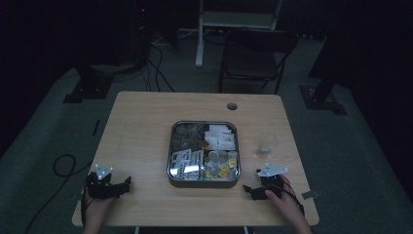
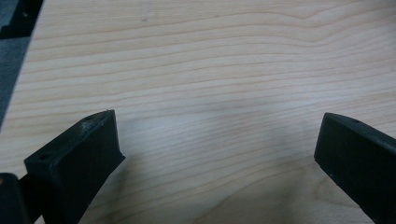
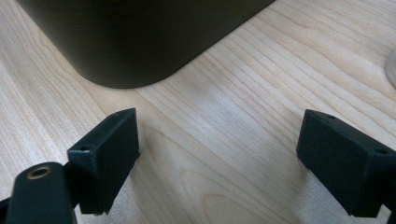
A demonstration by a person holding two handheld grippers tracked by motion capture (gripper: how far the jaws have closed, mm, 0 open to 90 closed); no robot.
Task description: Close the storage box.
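Note:
A square metal tray (image 1: 170, 146) sits mid-table, split into compartments that hold dark packets, white sachets, printed packets and small yellow and grey pieces. My left gripper (image 1: 127, 181) rests on the wood near the front left corner, open, with bare tabletop (image 2: 210, 107) between its jaws. My right gripper (image 1: 246, 189) lies by the front right, open and empty, just short of the tray's dark rounded corner (image 3: 140, 42). A small clear glass cup (image 1: 266, 145) stands to the right of the tray.
The wooden table (image 1: 141, 122) has a cable hole (image 1: 232, 106) near its far edge. A folding chair (image 1: 255, 56) stands behind the table, and cables (image 1: 63, 165) trail on the carpet at the left.

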